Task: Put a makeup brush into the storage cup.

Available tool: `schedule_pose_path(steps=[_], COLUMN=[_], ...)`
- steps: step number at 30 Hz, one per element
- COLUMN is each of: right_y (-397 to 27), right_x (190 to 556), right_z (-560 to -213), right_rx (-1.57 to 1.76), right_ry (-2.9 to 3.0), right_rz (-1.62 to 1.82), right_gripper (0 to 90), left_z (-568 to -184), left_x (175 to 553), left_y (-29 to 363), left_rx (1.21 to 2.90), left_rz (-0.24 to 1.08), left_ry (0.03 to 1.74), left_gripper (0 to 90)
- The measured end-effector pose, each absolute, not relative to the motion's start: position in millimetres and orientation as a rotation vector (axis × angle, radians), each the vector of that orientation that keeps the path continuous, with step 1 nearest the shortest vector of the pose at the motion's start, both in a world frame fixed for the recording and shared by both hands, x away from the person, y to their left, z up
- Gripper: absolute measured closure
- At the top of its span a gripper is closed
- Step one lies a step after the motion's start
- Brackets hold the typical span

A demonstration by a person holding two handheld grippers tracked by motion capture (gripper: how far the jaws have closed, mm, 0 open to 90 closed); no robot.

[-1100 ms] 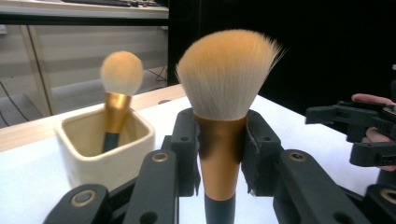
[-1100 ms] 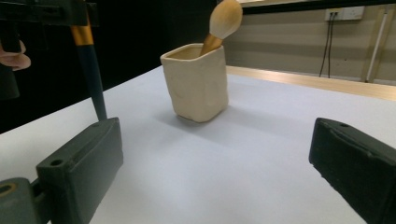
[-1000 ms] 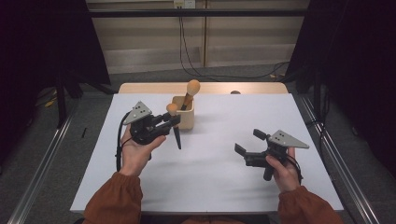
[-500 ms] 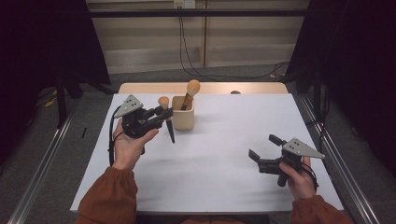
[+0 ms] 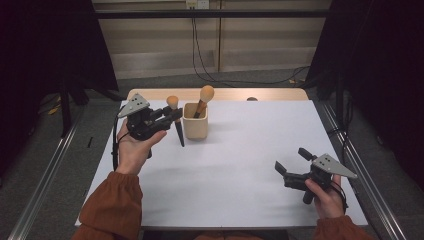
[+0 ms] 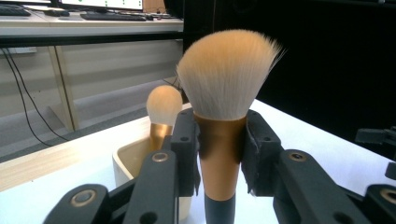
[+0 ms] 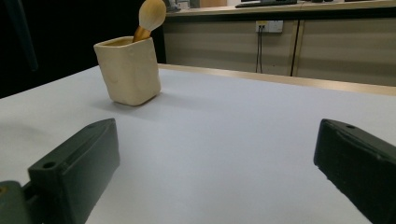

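Left claw, high view: the left claw (image 5: 172, 116) is closed on a makeup brush (image 5: 176, 120), held upright just beside the cup (image 5: 195, 128), bristles up and dark handle tip pointing down above the bench (image 5: 240, 165).
Hand pose, high view: the left hand (image 5: 132, 150) cups the claw from below with the wrist level, and the jaws point toward the cup.
Right claw, high view: the right claw (image 5: 291, 162) is spread wide, holds nothing, and sits low over the bench, well apart from the cup.
Grip, left gripper view: both pads clamp the gold collar (image 6: 219, 154) under the bristles (image 6: 224, 72).
Handling, judged: the brush is light and stiff in the stem. The bristles are soft and crush easily, and the metal collar looks smooth and could slip, so the collar or handle is the place to hold.
Second brush, left gripper view: another brush (image 6: 163, 109) stands in the cup behind.
Right gripper view: the jaws stand far apart with bare bench between them. The cup (image 7: 128, 70) stands farther off.
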State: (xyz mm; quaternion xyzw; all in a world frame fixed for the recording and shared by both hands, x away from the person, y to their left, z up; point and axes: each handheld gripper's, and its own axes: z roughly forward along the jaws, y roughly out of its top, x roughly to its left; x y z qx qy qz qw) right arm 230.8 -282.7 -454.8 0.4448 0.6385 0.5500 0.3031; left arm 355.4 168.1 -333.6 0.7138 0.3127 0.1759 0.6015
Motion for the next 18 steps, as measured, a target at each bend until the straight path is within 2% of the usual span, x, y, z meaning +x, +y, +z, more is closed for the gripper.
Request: schedule_pose_path(steps=[5,8,18], right_y=[-284.6,-285.5,-283.8], right_x=[229.9,229.6,229.1], right_z=[-454.0,-454.6,-454.8], right_rx=[1.174,1.170,1.148], right_ry=[1.672,1.683,1.700], right_rz=[1.450,1.448,1.443], right_gripper=[0.0,0.0,0.0], left_z=[-326.3,-322.6,-310.5], left_x=[360.0,367.8,385.5], left_y=[166.4,166.2,158.5], left_rx=[1.658,1.655,1.654], left_rz=[0.426,0.392,0.437], left_ry=[0.716,0.721,0.720], left_gripper=[69.5,69.5,69.5])
